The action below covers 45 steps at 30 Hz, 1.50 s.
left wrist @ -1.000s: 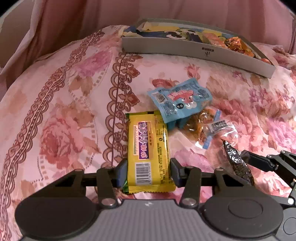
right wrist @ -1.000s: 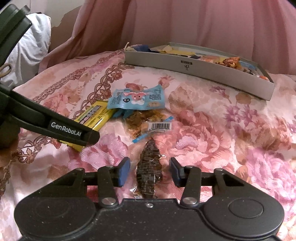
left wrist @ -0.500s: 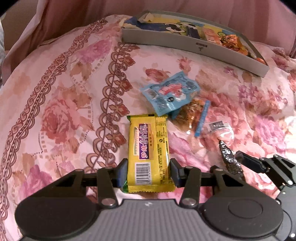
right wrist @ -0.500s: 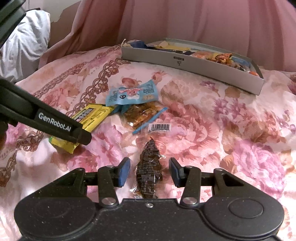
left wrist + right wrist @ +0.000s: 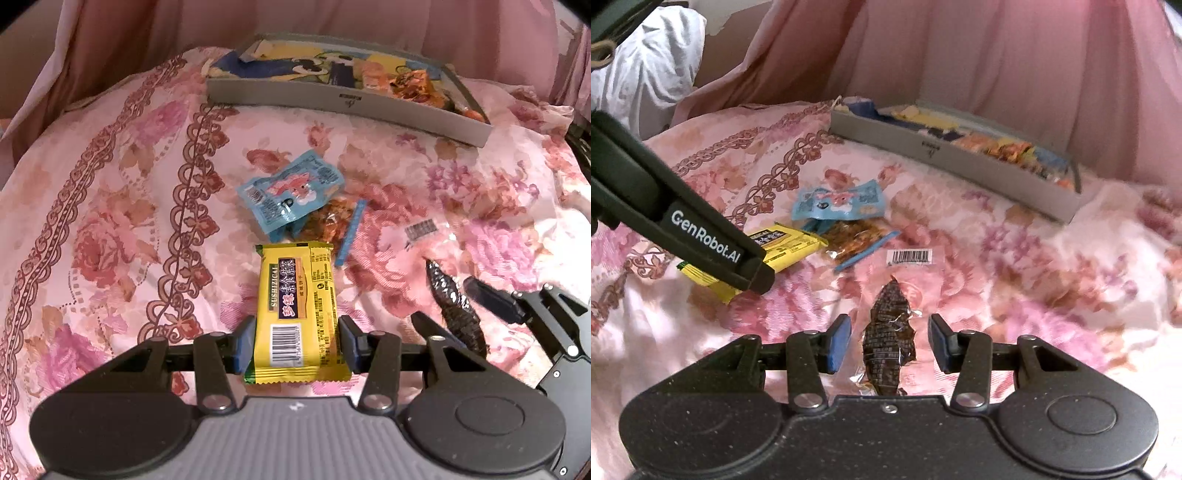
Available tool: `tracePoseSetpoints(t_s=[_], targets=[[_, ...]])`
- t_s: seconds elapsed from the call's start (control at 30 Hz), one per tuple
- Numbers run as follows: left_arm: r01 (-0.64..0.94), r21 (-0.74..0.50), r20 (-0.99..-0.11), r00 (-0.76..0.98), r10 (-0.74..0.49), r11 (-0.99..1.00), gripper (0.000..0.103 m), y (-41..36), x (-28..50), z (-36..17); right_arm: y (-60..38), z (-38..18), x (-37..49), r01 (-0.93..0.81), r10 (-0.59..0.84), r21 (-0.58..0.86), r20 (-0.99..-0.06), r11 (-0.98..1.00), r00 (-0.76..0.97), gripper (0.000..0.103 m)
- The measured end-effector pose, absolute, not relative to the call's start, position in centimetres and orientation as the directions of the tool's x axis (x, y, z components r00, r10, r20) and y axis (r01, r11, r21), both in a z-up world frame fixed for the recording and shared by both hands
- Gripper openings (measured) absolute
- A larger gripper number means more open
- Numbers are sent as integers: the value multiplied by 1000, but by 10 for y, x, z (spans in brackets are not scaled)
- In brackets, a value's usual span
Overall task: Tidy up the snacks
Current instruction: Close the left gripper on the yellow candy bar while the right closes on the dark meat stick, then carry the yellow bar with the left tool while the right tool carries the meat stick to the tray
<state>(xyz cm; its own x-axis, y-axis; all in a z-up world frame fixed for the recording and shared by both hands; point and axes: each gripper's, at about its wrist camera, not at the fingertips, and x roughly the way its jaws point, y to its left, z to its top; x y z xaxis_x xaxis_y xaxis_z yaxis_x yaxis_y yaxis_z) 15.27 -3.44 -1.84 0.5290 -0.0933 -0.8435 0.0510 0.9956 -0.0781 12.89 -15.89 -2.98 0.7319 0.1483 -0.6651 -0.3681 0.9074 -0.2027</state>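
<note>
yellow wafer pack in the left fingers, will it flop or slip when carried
The yellow wafer pack probably stays fairly stiff: it juts straight out past the left gripper without sagging. Its glossy wrapper could be slippery, though both fingers press its long edges. Likely light, being a slim single pack.

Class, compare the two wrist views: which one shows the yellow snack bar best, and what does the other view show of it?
The left wrist view shows the yellow snack bar best: its whole printed face and barcode lie unobstructed between the left tool. In the right wrist view the bar appears small, slanted, and partly hidden behind the left tool's dark finger.
</note>
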Motion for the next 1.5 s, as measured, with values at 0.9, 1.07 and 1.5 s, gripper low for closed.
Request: tracePoseSetpoints(t_s=[0.9, 1.07, 1.5], targets=[[37, -118, -635, 766, -104, 992, 51, -59, 243, 44, -225, 32, 210, -155, 99, -154, -323, 976, 941, 48], [18, -125, -584, 807, -89, 992, 51, -65, 281, 49, -230, 32, 246, -166, 124, -139, -271, 976, 955, 48], [-19, -125, -542, 839, -52, 992, 51, -79, 363, 18, -241, 15, 309, -171, 151, -93, -190, 981, 970, 48]])
